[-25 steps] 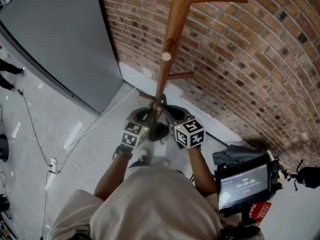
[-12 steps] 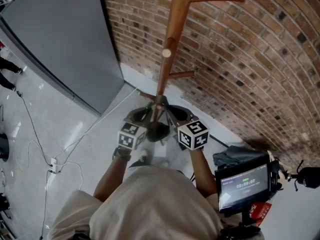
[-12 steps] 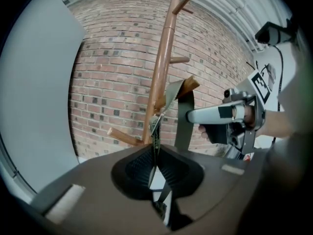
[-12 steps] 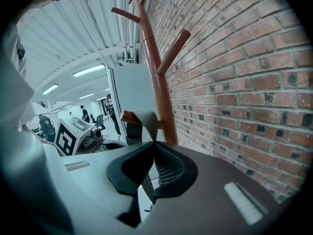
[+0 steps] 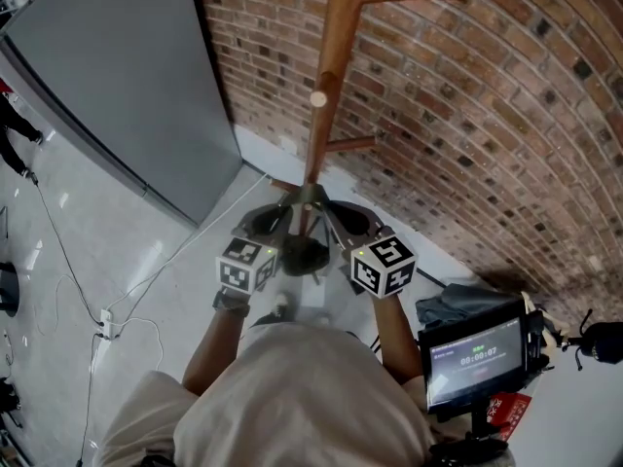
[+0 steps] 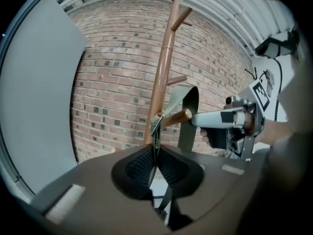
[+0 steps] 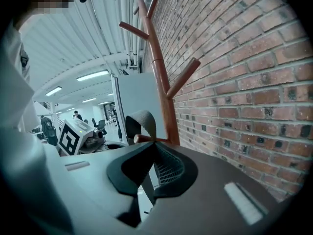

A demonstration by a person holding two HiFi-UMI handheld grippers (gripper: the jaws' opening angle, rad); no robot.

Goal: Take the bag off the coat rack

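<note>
The bag (image 5: 305, 253) shows in the head view as a dark rounded shape low against the coat rack (image 5: 326, 76), between the two grippers. Its strap (image 6: 188, 106) is looped over a short wooden peg (image 6: 175, 116) that sticks out from the lower part of the pole.

The left gripper (image 6: 155, 147) has its jaws clenched on the strap. In its own view the strap shows edge-on as a thin band that runs up from between the pads to the peg and down below them.

The right gripper (image 7: 152, 148) has its jaws clenched on the strap too. In its own view the broad band arches up over the peg just beyond the jaw tips.

From the head view the two grippers sit side by side. They are angled in toward the pole, with the strap running from the peg down to each of them.

The coat rack stands close to a brick wall (image 5: 467, 115), with higher pegs branching off above. A grey panel (image 5: 117, 76) meets the wall to the left, above a pale glossy floor (image 5: 88, 261). A small lit screen (image 5: 475, 358) sits at the lower right of the head view.
</note>
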